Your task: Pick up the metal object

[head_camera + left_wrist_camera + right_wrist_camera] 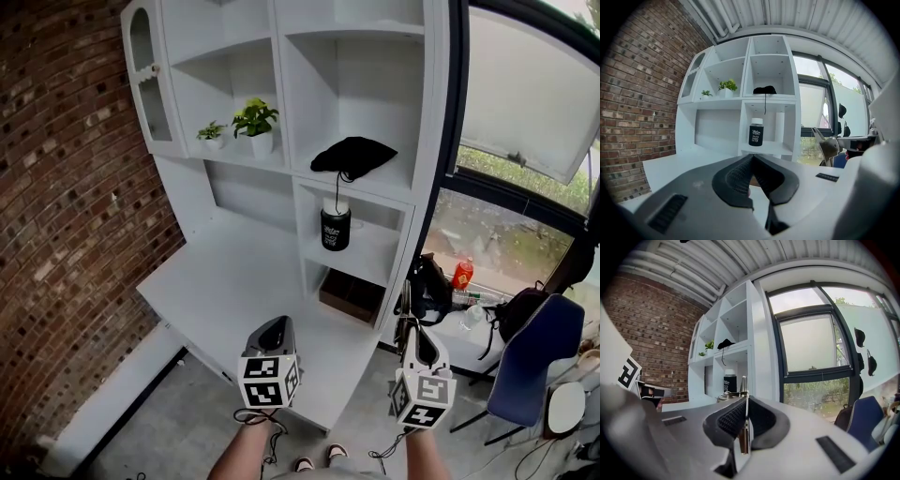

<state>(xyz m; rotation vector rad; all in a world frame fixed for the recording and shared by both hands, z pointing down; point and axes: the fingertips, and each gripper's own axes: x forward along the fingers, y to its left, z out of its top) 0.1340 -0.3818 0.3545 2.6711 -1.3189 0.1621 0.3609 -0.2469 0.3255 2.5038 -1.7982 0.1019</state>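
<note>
Gripped thin silvery metal utensil (743, 383) upright in right tongs (742, 402); held left tongs (752, 159) closed, empty, over white bench (234, 281).

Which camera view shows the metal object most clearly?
The left gripper view: it shows the metal object from the side, so its outline is visible. The right gripper view sees it only edge-on, clamped between the jaws of the right gripper. The head view shows just a thin strip above that gripper.

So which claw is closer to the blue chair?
Right. The right claw, holding the metal object, is left of the blue chair; the left claw is even farther left.
</note>
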